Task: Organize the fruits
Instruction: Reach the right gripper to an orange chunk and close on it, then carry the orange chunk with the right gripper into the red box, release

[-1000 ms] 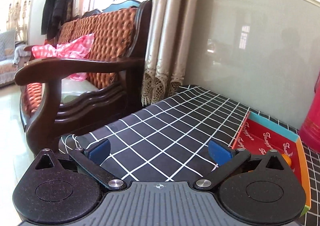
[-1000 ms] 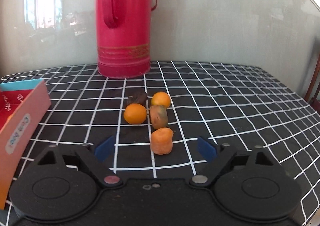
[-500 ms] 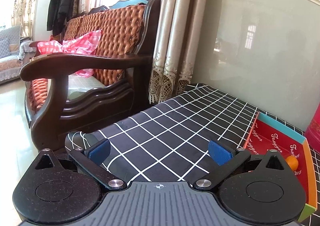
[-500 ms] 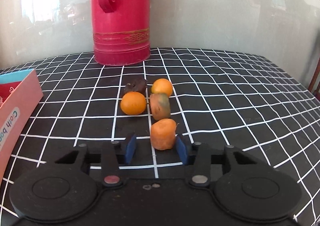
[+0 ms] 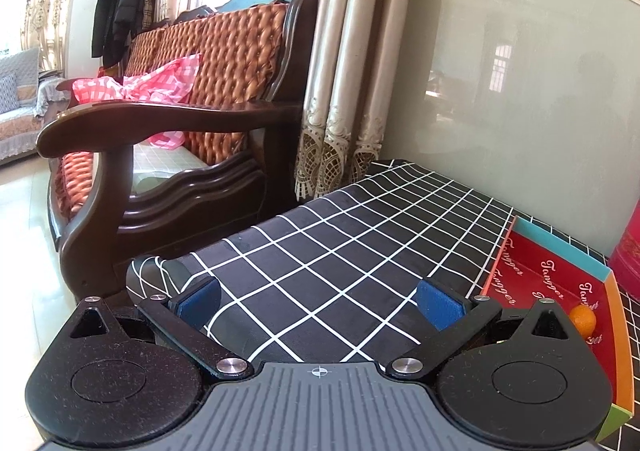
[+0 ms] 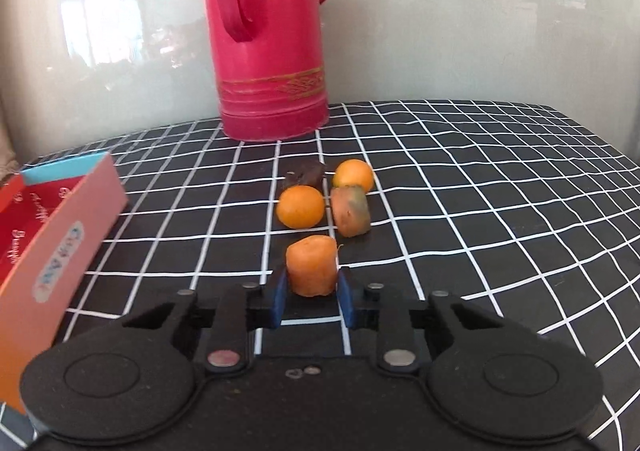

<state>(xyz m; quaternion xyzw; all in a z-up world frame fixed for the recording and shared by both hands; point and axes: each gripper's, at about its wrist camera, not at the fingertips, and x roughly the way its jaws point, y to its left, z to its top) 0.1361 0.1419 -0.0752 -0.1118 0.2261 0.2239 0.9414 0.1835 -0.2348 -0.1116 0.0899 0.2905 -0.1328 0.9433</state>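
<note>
Right now the right gripper (image 6: 311, 297) has its blue pads (image 6: 279, 298) clamped on either side of the near orange fruit chunk (image 6: 311, 265), low over the black grid tablecloth (image 6: 480, 191). Just beyond it sit two round oranges (image 6: 300, 206) (image 6: 353, 175), a discoloured orange-green piece (image 6: 350, 210) and a dark lump (image 6: 305, 178), probably spoiled fruit, hard to tell. Red thermos (image 6: 269, 39) stands at the far edge; red box (image 6: 56, 235) is at left. Left gripper (image 5: 319, 298) hangs wide open with nothing between its pads, over bare cloth (image 5: 340, 235). One small orange (image 5: 582, 318) lies inside the box (image 5: 560, 271) at right. Wooden sofa (image 5: 180, 123) is off the table's left.
</note>
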